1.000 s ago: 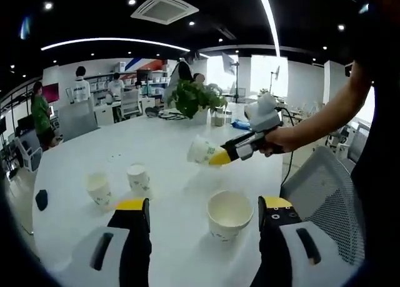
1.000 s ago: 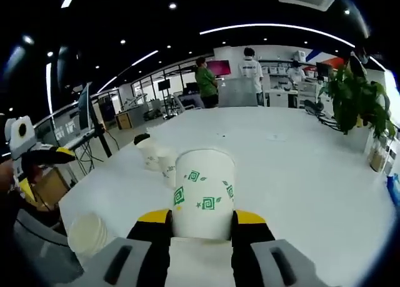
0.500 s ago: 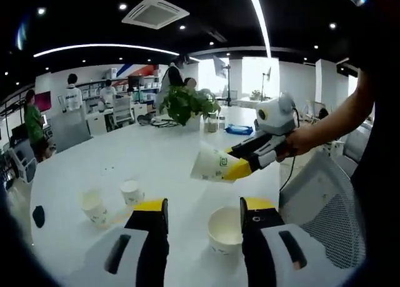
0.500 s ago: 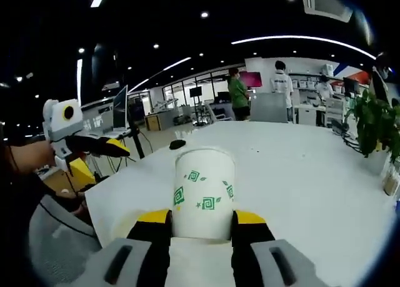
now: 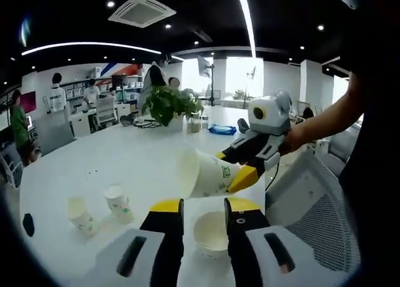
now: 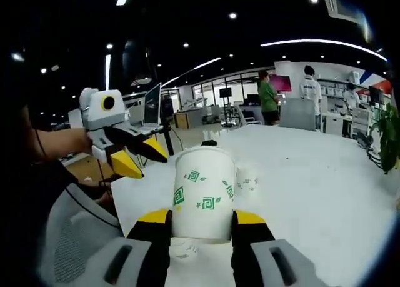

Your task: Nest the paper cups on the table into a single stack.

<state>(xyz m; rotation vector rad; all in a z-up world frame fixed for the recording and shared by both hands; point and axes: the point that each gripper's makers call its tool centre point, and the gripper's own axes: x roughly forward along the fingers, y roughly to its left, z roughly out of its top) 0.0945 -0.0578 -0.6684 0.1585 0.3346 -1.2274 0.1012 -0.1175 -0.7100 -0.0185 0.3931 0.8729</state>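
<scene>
My right gripper (image 6: 203, 218) is shut on a white paper cup with green squares (image 6: 205, 193). In the left gripper view that cup (image 5: 209, 174) hangs tilted on its side, mouth to the left, held by the right gripper (image 5: 232, 169) just above an upright empty cup (image 5: 212, 234) on the white table (image 5: 125, 162). That empty cup stands just ahead of my left gripper (image 5: 205, 207), whose jaws are narrowly open with nothing between them. Two more cups (image 5: 78, 215) (image 5: 119, 202) stand at the left. The left gripper (image 6: 140, 157) hovers left of the held cup.
A potted plant (image 5: 165, 102) and small items stand at the table's far side. A black object (image 5: 28, 223) lies near the left edge. A grey mesh chair (image 5: 312, 199) is at the right. People stand in the background.
My left jaws have narrowed. The right gripper has brought its cup nearer, over the empty cup, and tilted it. Both cameras have shifted.
</scene>
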